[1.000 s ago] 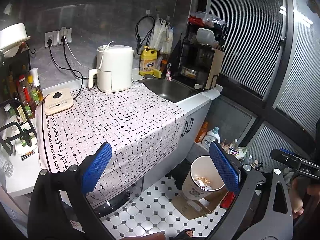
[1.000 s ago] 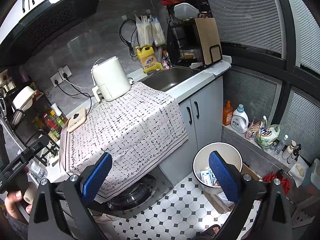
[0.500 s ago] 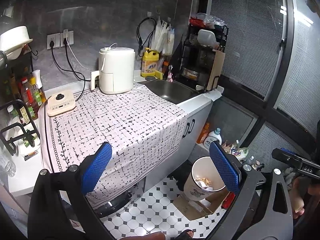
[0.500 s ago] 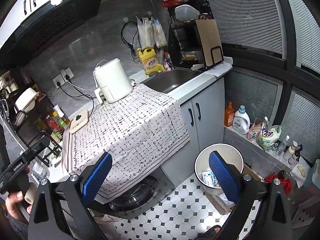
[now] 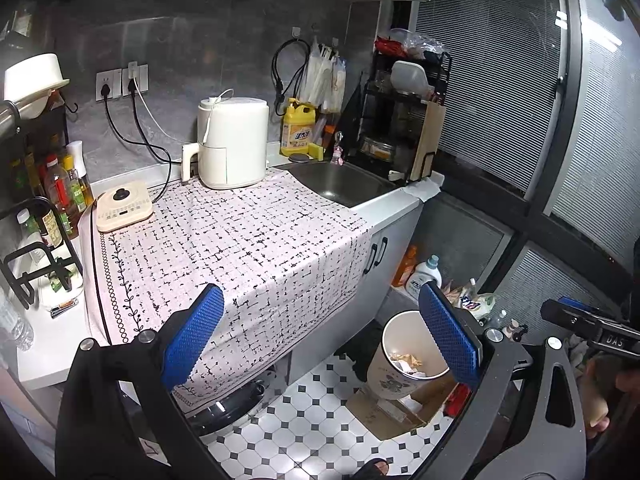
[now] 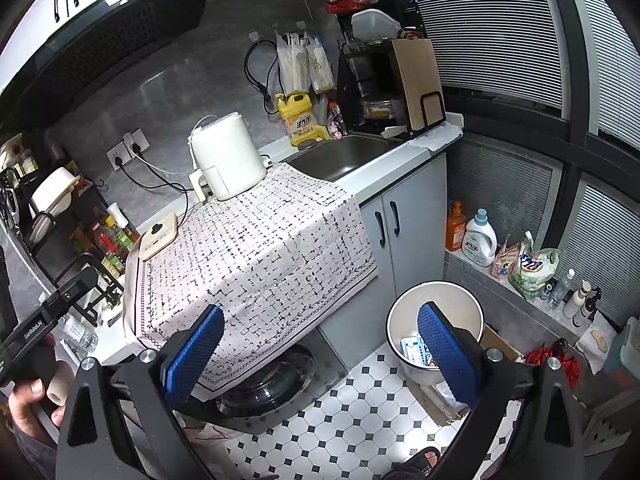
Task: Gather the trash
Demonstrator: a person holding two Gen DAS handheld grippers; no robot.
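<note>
Right wrist view shows the round cream trash bin (image 6: 436,300) on the tiled floor (image 6: 340,412) beside the grey cabinet (image 6: 404,240), with paper scraps inside. The right gripper (image 6: 320,354) and the left gripper (image 5: 322,336) both hang with jaws wide apart and empty, before the black-and-white patterned cloth (image 5: 240,248) that covers the counter.

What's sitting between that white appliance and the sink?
In the right wrist view, only bare patterned cloth lies between the white appliance and the sink.
</note>
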